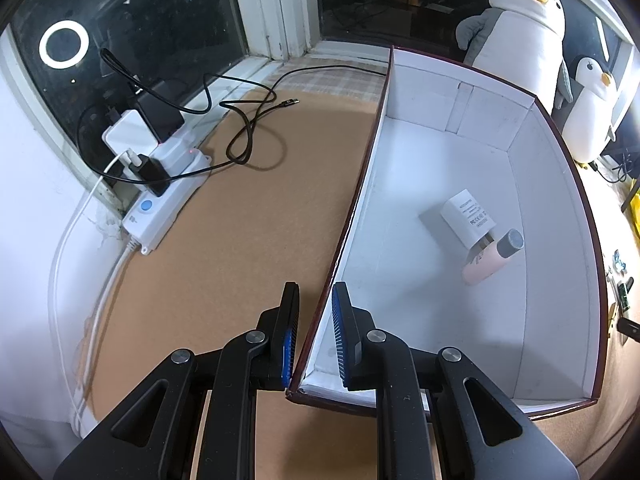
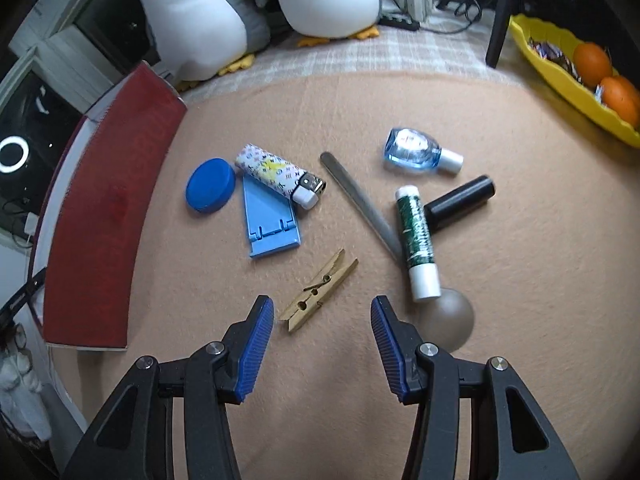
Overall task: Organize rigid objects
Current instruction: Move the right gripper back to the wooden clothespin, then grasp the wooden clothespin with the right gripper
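Note:
My left gripper (image 1: pixel 317 296) is shut on the left wall (image 1: pixel 360 184) of a box, white inside and dark red outside. In the box lie a white charger (image 1: pixel 469 216) and a pink tube with a grey cap (image 1: pixel 492 258). My right gripper (image 2: pixel 322 308) hangs open above the mat, just short of a wooden clothespin (image 2: pixel 320 290). Beyond it lie a light blue stand (image 2: pixel 268 218), a patterned lighter (image 2: pixel 278 174), a blue lid (image 2: pixel 210 185), a metal nail file (image 2: pixel 360 204), a green-and-white stick (image 2: pixel 414 236), a black cylinder (image 2: pixel 460 202), a small blue bottle (image 2: pixel 420 150) and a clear ball (image 2: pixel 450 320).
The box's red outer side (image 2: pixel 104 216) curves along the left of the right wrist view. A yellow bowl with oranges (image 2: pixel 580 76) sits at far right. Plush penguins (image 2: pixel 256 12) stand at the back. A power strip (image 1: pixel 160 184) and black cables (image 1: pixel 248 128) lie left of the box.

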{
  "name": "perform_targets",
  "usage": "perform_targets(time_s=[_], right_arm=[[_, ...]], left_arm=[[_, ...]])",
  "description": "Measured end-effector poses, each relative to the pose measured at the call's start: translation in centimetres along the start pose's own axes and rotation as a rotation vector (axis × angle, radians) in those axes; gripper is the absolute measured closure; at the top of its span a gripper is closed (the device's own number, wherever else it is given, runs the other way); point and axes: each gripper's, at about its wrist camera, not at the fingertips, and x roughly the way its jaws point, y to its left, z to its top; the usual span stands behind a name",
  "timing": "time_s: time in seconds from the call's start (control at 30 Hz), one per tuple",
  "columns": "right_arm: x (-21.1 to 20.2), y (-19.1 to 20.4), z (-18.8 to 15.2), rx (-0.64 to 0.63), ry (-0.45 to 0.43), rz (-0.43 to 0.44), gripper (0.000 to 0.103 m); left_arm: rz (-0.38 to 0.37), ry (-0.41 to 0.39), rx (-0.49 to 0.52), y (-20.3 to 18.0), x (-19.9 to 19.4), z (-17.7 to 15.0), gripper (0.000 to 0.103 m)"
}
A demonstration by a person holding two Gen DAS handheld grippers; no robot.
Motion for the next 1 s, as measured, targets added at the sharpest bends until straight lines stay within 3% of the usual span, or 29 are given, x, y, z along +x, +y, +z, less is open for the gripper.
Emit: perform_targets(time_s=[0.23, 0.33, 0.53, 0.83, 1.0], right_arm=[[1.5, 0.1, 0.8, 0.038, 0.023, -0.036, 0.061], [1.8, 0.9, 1.0, -0.031, 0.031, -0.103, 0.072], [2.0, 1.4, 0.8, -0.105, 0.051, -0.123, 0.092], [1.4, 1.9, 0.5, -0.111, 0.028, -0.099, 0.092], [-1.0, 3.9, 1.0, -0.152, -0.030, -0.073, 0.092]], left_arm=[[-0.006, -0.007, -0.005, 0.0, -0.2, 0.1, 0.088], [-0.009, -0.012, -0.004, 0.0, -0.3, 0.1, 0.088], [-0.012, -0.015, -0.008, 0.0, -0.4, 0.1, 0.088], [-0.017, -0.020, -0.008, 0.0, -0.4, 0.1, 0.088], [-0.019, -0.023, -0.012, 0.1, -0.2, 0.4, 0.088]])
